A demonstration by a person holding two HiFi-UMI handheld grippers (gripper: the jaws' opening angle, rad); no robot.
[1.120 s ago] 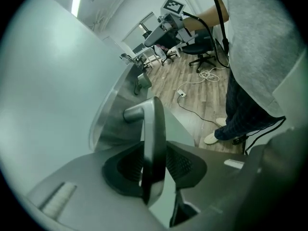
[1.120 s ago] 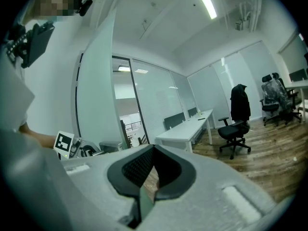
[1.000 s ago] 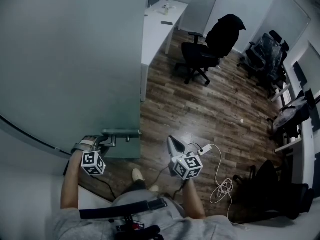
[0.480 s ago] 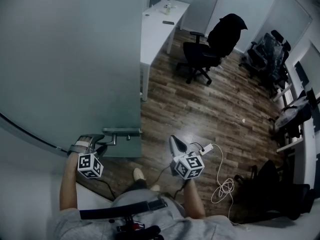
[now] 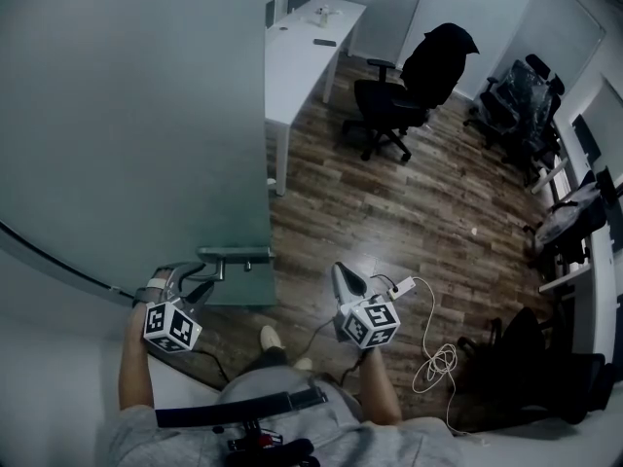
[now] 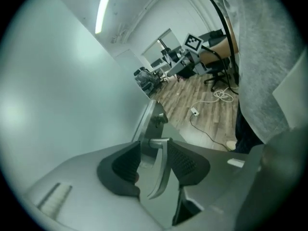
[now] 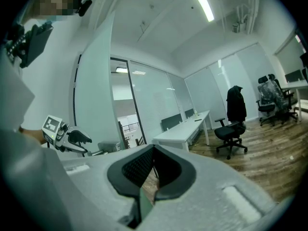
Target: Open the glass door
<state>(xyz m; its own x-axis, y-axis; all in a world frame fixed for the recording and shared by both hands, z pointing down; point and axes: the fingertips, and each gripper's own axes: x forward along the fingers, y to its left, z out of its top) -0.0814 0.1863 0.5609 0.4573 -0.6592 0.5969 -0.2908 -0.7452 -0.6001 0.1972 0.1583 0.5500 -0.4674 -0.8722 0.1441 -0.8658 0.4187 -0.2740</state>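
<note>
Left claw (image 5: 198, 278), its jaws just narrowed but not gripping, straddles the silver metal lever handle (image 6: 159, 170) on the tall frosted glass door (image 5: 136, 125); right claw (image 7: 154, 150) hangs clenched, empty, beside it.

Floor: dark wood-plank floor (image 5: 419, 202) | Standing on it: black office chair (image 5: 394, 115), white surface (image 5: 302, 52) on legs | Lying on it: white power strip (image 5: 401, 288), coiled white cable (image 5: 436, 366)

My head camera looks steeply down. The right tool's (image 5: 343, 278) camera faces level across the room, sharing the black office chair (image 5: 404, 95). The left tool's (image 5: 185, 282) camera sits close on the door handle (image 5: 234, 256).
</note>
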